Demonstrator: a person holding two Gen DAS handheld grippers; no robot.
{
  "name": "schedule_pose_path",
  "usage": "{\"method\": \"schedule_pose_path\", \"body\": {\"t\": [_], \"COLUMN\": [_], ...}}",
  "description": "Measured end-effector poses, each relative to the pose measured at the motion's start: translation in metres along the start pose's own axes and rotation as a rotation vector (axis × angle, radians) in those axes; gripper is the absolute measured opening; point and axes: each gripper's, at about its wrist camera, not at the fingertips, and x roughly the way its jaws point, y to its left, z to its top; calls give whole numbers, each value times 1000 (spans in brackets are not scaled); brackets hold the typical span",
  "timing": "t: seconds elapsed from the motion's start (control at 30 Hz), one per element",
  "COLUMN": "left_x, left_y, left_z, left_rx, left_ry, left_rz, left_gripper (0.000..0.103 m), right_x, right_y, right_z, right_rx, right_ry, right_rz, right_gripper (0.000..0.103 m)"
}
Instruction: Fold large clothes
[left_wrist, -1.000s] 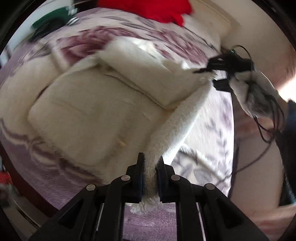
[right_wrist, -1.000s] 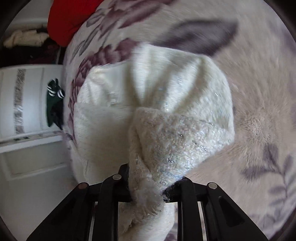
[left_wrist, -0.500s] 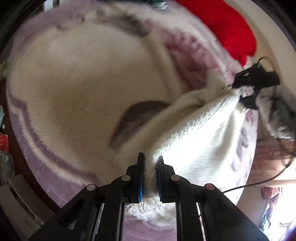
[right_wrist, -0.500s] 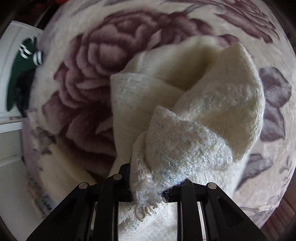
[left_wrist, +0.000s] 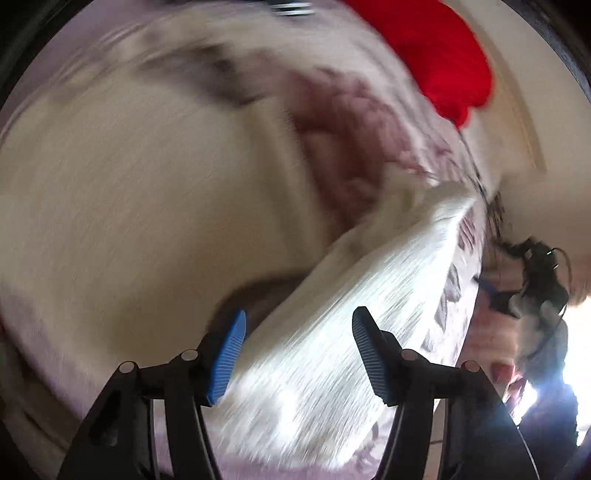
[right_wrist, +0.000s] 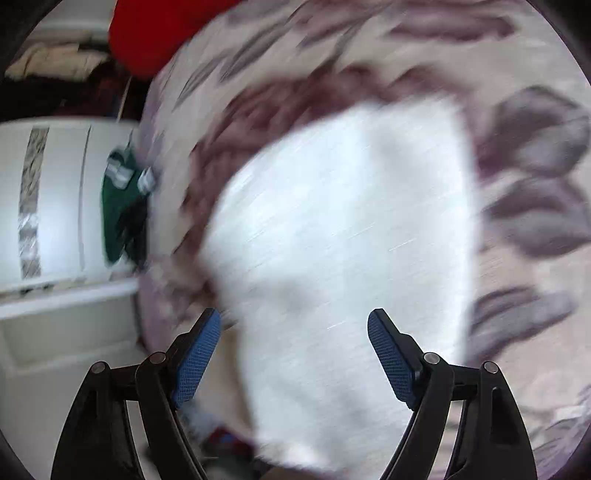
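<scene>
A cream fuzzy sweater (left_wrist: 332, 332) lies folded on the floral bedspread (left_wrist: 147, 184). My left gripper (left_wrist: 297, 354) is open just above it, blue pads apart, holding nothing. In the right wrist view the sweater (right_wrist: 351, 240) is a bright white folded shape on the bedspread (right_wrist: 535, 147). My right gripper (right_wrist: 293, 360) is open over the sweater's near edge, empty. The right gripper also shows far right in the left wrist view (left_wrist: 532, 284). Both views are motion-blurred.
A red garment (left_wrist: 443, 55) lies at the far end of the bed, also seen in the right wrist view (right_wrist: 155, 33). A green garment (right_wrist: 122, 206) hangs at the bed's edge by a white cabinet (right_wrist: 55, 199). A cream wall (left_wrist: 546, 129) stands on the right.
Both grippers were shut on the sweater; now both have opened and let it go. The sweater has dropped folded onto the bedspread. Both cameras are moving fast.
</scene>
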Motion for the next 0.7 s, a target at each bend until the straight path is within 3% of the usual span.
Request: {"method": "schedule_pose_path", "body": {"t": [0.13, 0.27, 0.3, 0.33, 0.37, 0.43, 0.5, 0.53, 0.67, 0.7], "left_x": [65, 166, 180, 183, 182, 175, 156, 155, 184, 193], "left_y": [-85, -137, -140, -143, -144, -154, -146, -142, -76, -61], "left_z": [61, 89, 90, 88, 87, 91, 93, 99, 122, 124], "left_rx": [203, 362, 378, 381, 381, 351, 279, 233, -26, -106], "left_ry": [60, 227, 245, 228, 215, 205, 187, 182, 231, 261], "left_rz": [-65, 29, 14, 0, -26, -127, -283, -327, -348, -393], "left_gripper": [58, 58, 57, 46, 24, 14, 13, 13, 15, 16], "right_x": [-13, -8, -3, 3, 8, 14, 20, 23, 26, 27], "right_y": [-65, -112, -119, -123, -126, -131, -129, -127, -118, -116], "right_z": [15, 17, 16, 14, 13, 12, 10, 9, 10, 11], "right_rx": [97, 185, 197, 203, 208, 197, 171, 158, 121, 121], "right_ry": [-90, -115, -109, -103, -97, -77, -70, -69, -69, -69], "right_rz": [-81, -45, -35, -35, -37, -33, -47, -56, -75, -72], "right_gripper": [84, 84, 84, 84, 84, 84, 84, 84, 84, 84]}}
